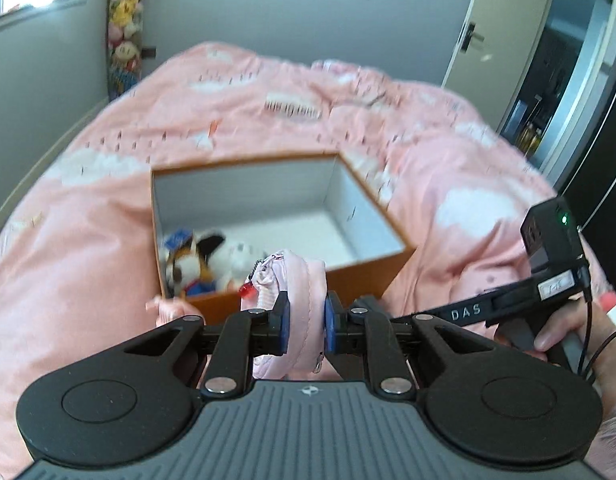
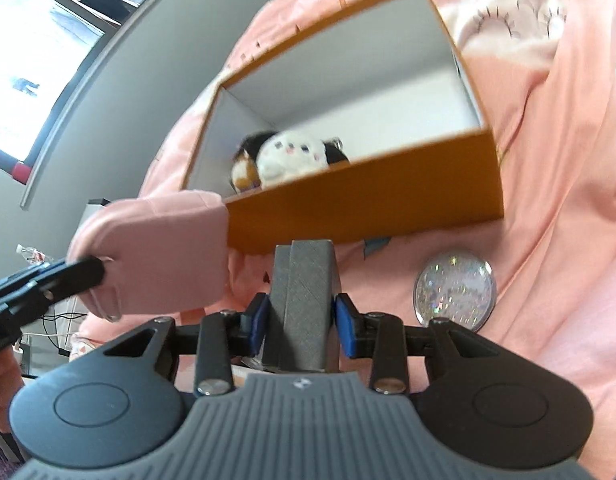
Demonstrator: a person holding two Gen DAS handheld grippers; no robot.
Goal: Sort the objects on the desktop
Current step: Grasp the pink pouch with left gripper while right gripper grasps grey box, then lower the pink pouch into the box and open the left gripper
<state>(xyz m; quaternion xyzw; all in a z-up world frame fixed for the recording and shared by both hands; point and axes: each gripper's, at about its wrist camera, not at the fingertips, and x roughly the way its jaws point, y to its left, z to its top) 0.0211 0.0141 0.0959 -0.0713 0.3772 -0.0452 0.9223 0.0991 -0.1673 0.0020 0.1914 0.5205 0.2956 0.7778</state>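
Pink cloud-print bedspread [image 1: 107, 208] fills the frame, orange box [image 1: 348, 276] mid-frame; left gripper [image 1: 305, 320] clamps a pink pouch [image 1: 303, 292], right gripper [image 2: 301, 322] grips a grey block [image 2: 303, 292].

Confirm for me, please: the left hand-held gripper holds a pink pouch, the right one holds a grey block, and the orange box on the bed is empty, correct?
Not quite: the orange box is not empty. Both wrist views show plush toys in one corner. The rest stands: the left hand-held gripper holds the pink pouch, the right hand-held gripper the grey block.
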